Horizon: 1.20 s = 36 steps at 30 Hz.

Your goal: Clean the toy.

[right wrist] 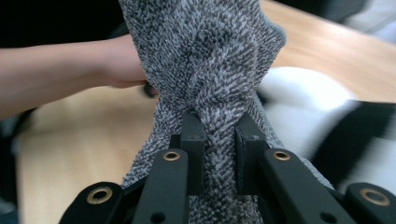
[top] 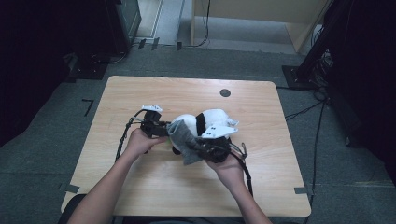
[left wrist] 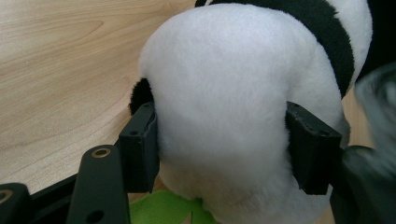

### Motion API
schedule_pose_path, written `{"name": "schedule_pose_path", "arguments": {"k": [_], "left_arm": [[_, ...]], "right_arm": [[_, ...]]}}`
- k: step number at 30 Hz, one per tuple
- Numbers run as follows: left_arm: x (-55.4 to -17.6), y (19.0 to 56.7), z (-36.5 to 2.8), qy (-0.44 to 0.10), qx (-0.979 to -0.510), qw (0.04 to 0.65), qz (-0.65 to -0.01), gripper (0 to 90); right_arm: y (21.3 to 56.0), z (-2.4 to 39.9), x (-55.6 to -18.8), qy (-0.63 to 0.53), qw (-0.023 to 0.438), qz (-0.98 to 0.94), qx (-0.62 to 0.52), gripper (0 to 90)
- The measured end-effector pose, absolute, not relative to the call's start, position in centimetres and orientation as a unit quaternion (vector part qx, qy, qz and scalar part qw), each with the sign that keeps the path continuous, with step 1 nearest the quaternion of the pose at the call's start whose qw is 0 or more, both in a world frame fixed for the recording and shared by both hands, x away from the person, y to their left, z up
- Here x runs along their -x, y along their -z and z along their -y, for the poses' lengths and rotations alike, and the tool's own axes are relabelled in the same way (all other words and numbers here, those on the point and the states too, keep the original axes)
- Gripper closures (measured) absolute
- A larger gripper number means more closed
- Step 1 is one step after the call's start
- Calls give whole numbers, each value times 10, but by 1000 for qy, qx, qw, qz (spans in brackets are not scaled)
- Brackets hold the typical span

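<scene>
A black-and-white panda plush point(top: 212, 119) lies in the middle of the wooden table point(top: 140, 93). My left gripper point(top: 164, 129) comes at it from the left and is shut on its white rounded body point(left wrist: 233, 93), with the pads point(left wrist: 137, 144) pressed into the fur on both sides. A green patch point(left wrist: 163, 210) shows under the plush. My right gripper point(top: 208, 147) is shut on a grey knitted cloth point(top: 184, 140), bunched between its jaws point(right wrist: 205, 56) and hanging over the plush's front. The plush point(right wrist: 317, 107) is blurred behind the right gripper point(right wrist: 219, 140).
A small black round disc point(top: 225, 92) sits near the table's far edge. Cables point(top: 123, 135) trail from both grippers across the tabletop. The person's left forearm point(right wrist: 60, 74) crosses behind the cloth. Dark equipment and stands line the floor around the table.
</scene>
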State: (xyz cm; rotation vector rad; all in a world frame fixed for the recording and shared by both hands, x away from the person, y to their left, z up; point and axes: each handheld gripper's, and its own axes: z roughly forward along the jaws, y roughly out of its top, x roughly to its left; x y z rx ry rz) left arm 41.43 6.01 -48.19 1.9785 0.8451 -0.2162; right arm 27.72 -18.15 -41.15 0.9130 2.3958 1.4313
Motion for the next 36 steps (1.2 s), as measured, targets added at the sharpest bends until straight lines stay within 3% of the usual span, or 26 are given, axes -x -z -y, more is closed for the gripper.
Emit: {"name": "schedule_pose_path", "arguments": {"k": [6,12,23,36], "left_arm": [[-414,481,-60,88,-807,469,-347,366],[-413,481,-58,79,-811,465,-346,377],[-414,479,-60,74,-817,458,-343,405],[-415,478,-59,76,-821,452,-340,407]], "right_arm": [[445,160,-283,-462,67,-830,-306,785],[474,163,-297,-443,70,-834,-321,784],[465,187,-291,-425,116,-836,-328,778],[440,250,-293,-452,150,-787,-392,771]]}}
